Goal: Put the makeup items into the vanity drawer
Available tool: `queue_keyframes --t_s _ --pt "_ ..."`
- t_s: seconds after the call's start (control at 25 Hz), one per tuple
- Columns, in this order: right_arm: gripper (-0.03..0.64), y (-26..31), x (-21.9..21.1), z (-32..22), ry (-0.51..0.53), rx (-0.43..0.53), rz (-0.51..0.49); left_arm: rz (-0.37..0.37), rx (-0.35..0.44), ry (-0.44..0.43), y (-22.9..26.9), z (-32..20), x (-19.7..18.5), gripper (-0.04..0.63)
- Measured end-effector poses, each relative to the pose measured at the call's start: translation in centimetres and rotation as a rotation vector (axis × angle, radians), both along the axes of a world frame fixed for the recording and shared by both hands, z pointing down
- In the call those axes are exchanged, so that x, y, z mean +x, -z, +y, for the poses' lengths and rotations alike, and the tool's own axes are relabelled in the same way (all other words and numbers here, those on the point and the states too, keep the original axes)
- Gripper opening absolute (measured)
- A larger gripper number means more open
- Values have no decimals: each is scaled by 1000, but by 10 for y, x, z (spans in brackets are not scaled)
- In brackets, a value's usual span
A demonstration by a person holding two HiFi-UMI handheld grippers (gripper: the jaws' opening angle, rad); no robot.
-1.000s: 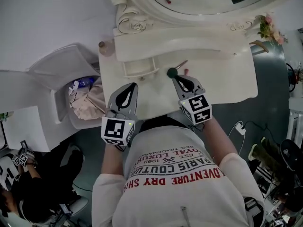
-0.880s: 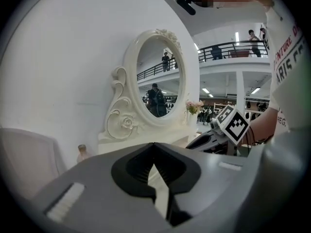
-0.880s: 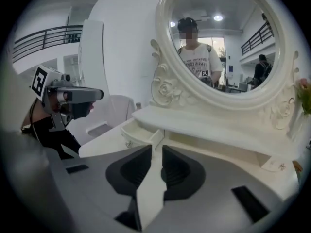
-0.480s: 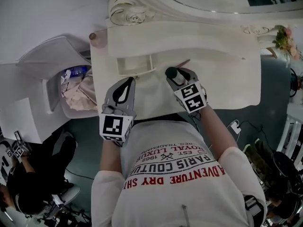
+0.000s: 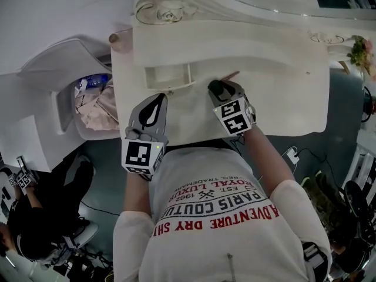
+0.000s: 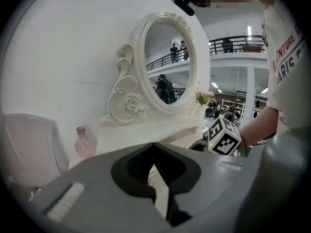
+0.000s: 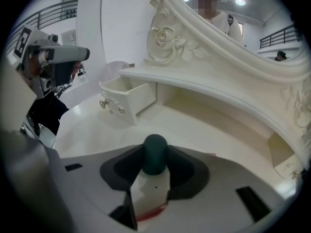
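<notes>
My right gripper (image 5: 216,87) is shut on a white bottle with a dark green cap (image 7: 155,155), and the cap pokes out past the fingertips. It hangs low over the white vanity top (image 5: 276,93), just right of the small open drawer (image 5: 167,77). The drawer (image 7: 127,98) is pulled out at the left in the right gripper view. A thin reddish pencil (image 5: 231,75) lies on the top just beyond the cap. My left gripper (image 5: 159,97) is shut with nothing in it, near the vanity's front edge below the drawer. Its tips (image 6: 154,144) meet.
A pink glass bottle (image 5: 117,39) stands at the vanity's back left corner. The oval mirror frame (image 6: 146,72) rises behind the shelf. A white bin (image 5: 94,107) full of odds and ends stands left of the vanity. Flowers (image 5: 363,49) sit at the far right.
My right gripper has sunk toward the vanity top with the green-capped bottle still in it. The left gripper has come down a little.
</notes>
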State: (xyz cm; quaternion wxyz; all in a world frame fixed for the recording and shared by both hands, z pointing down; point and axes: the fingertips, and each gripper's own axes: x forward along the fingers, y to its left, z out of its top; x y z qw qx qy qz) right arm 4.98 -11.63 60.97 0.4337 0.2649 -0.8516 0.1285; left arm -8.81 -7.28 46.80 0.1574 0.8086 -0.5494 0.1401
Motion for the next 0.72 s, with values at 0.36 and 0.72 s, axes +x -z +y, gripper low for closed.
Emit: queue_keyframes --t_s 0.36,0.72 --pt "66 14 2 0 -39 27 -2 4 6 -14 7 7 -5 9" --pt "66 81 -43 -9 -78 83 -117 14 59 -37 38 4 -36 9"
